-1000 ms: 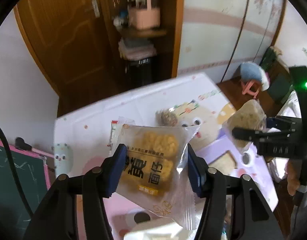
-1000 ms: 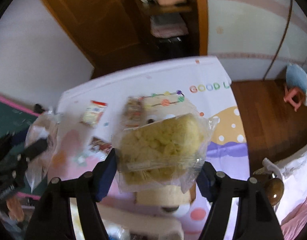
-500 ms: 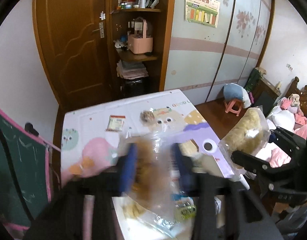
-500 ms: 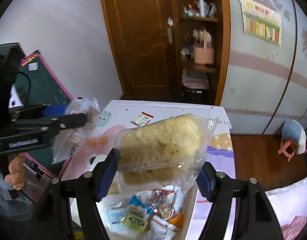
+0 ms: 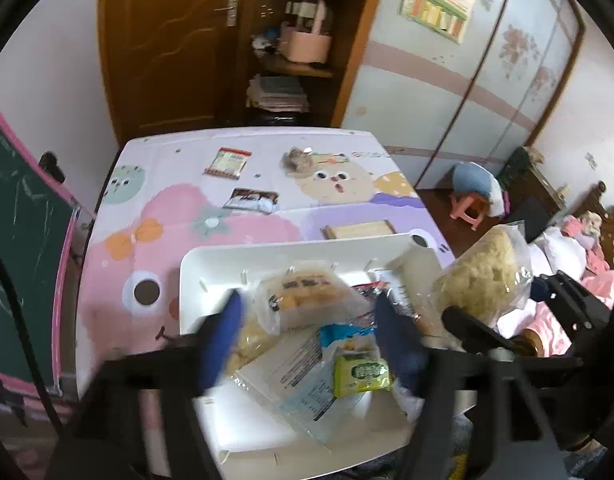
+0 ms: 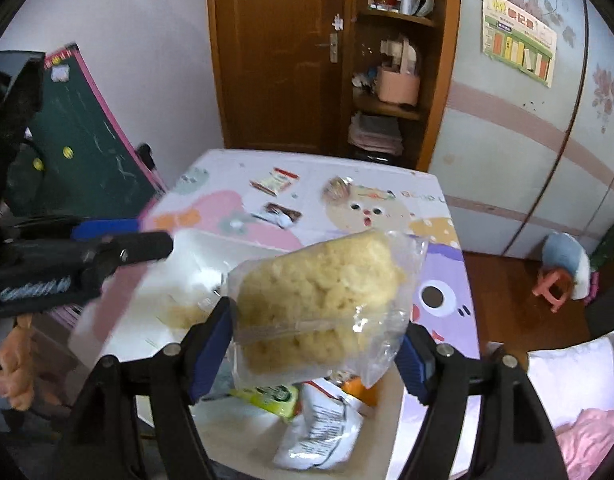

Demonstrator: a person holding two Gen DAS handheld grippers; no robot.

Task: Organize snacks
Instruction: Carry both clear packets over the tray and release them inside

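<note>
A white bin (image 5: 291, 248) with several snack packets stands at the table's near edge. My left gripper (image 5: 309, 304) hangs over it with its jaws opening. The clear cookie packet (image 5: 307, 296) lies on the pile between the blue fingers, and the pads are off it. My right gripper (image 6: 315, 320) holds a clear packet of yellow puffed rice cake (image 6: 319, 280) in the air above the bin (image 6: 211, 248). Its pads still touch the wrapper's sides while its jaws are opening. Three packets lie on the table: red-white (image 5: 228, 163), dark (image 5: 251, 200) and brown (image 5: 299, 158).
A green packet (image 5: 361, 372) and a blue-white one (image 5: 303, 376) lie in the bin. A wooden block (image 5: 359, 230) sits just behind it. A green chalkboard (image 5: 23, 240) leans at the left; a pink stool (image 5: 469, 208) and a bed are at the right.
Both grippers have drawn back from the far table to above the bin. The left one let go of the cookie packet, which now lies in the bin. The right one still carries its packet.
</note>
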